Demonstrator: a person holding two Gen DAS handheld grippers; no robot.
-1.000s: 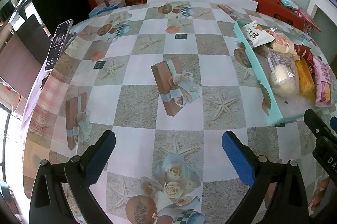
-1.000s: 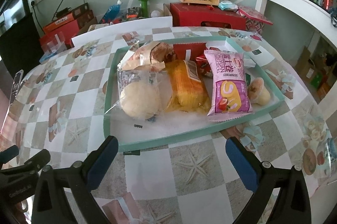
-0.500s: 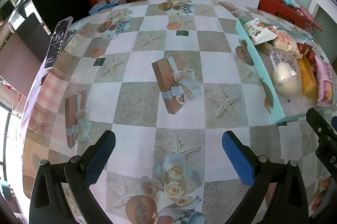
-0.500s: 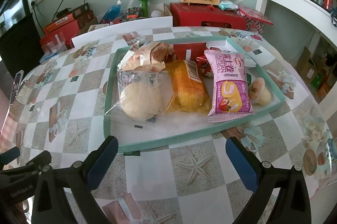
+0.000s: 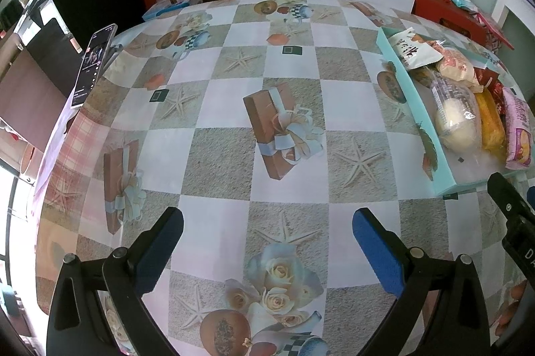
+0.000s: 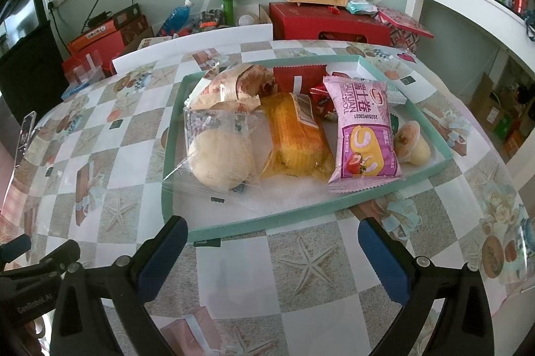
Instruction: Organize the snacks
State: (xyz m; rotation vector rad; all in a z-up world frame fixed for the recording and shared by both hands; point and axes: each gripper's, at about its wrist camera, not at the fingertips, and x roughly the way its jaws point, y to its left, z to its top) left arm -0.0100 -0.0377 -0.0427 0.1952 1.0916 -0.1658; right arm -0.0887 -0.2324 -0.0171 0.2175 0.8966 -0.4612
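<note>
Both sets of fingers spread wide, holding nothing: right gripper (image 6: 269, 250) just short of the teal tray (image 6: 267, 224), left gripper (image 5: 265, 244) over bare bench (image 5: 220, 152), likely staged for a pick. Snacks packed side by side in tray: clear-bagged bun (image 6: 219, 155), yellow cake (image 6: 294, 138), pink swiss-roll pack (image 6: 362, 135), jelly cup (image 6: 411, 143).

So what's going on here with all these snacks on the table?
A person holds two grippers over a checkered table, both open and empty. The right gripper faces a teal tray holding a wrapped bun, yellow cake, pink Swiss roll pack and jelly cup. The left gripper hovers over bare tablecloth. Nothing is picked up yet.
</note>
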